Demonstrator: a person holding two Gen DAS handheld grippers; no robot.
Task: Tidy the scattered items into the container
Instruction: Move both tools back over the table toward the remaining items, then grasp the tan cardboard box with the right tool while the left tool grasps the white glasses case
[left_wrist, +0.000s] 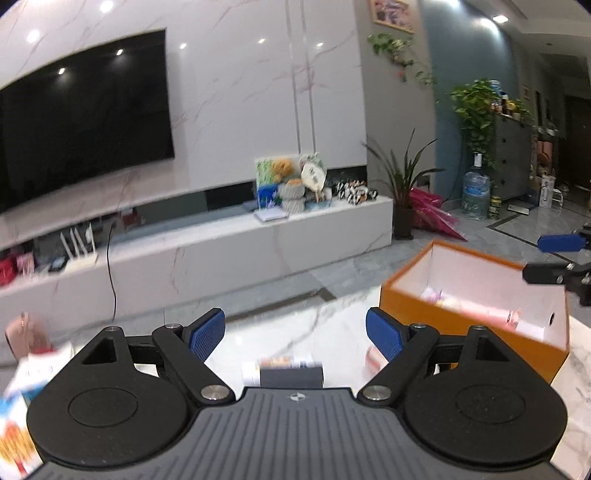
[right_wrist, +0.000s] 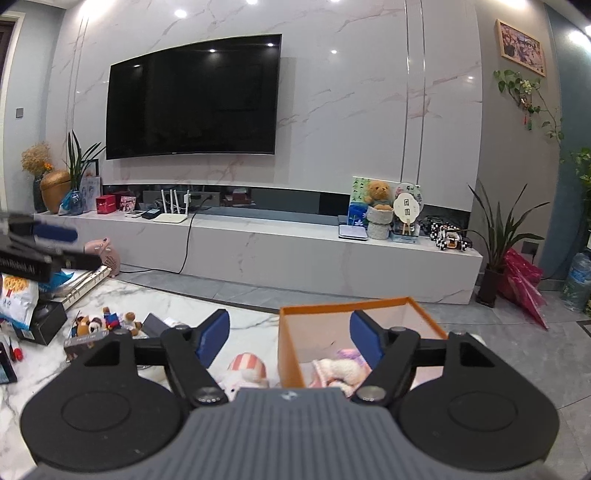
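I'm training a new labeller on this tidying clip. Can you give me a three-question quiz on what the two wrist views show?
1. True or false: the orange box already holds soft items.
2. What is between the right gripper's blue pads?
A) a plush toy, clamped
B) nothing held; the box's near wall shows behind the gap
C) a bottle
3. Name one item still lying on the marble table left of the box.

Key
1. True: a white and pink plush lies inside.
2. B. The left gripper is likewise open and holds nothing.
3. The pink striped plush, or the cluster of small figurines.
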